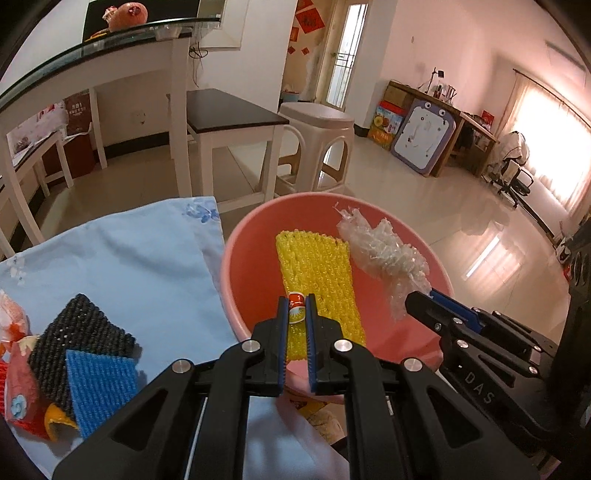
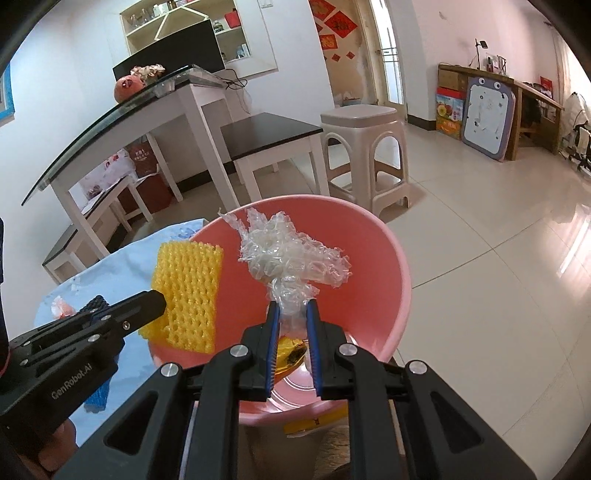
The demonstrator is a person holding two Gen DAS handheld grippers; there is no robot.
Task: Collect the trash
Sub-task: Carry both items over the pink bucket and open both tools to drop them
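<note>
Glass-topped table [image 2: 122, 114]: you see it back left, on white legs, with a round orange fruit [image 2: 127, 88] on the glass.
Dark-topped side table [image 2: 271, 134]: it stands just beside the glass table.
Plastic stool [image 2: 364, 155]: pale, on the tiled floor right of the side table.
Whiteboard [image 2: 487, 116]: you find it leaning against the wooden desk [image 2: 532, 92] at the far wall.
Red paper decorations [image 2: 334, 27]: these hang by the doorway.

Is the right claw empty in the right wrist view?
No, the right claw is shut on the clear bubble wrap, held above the pink basin.
</note>
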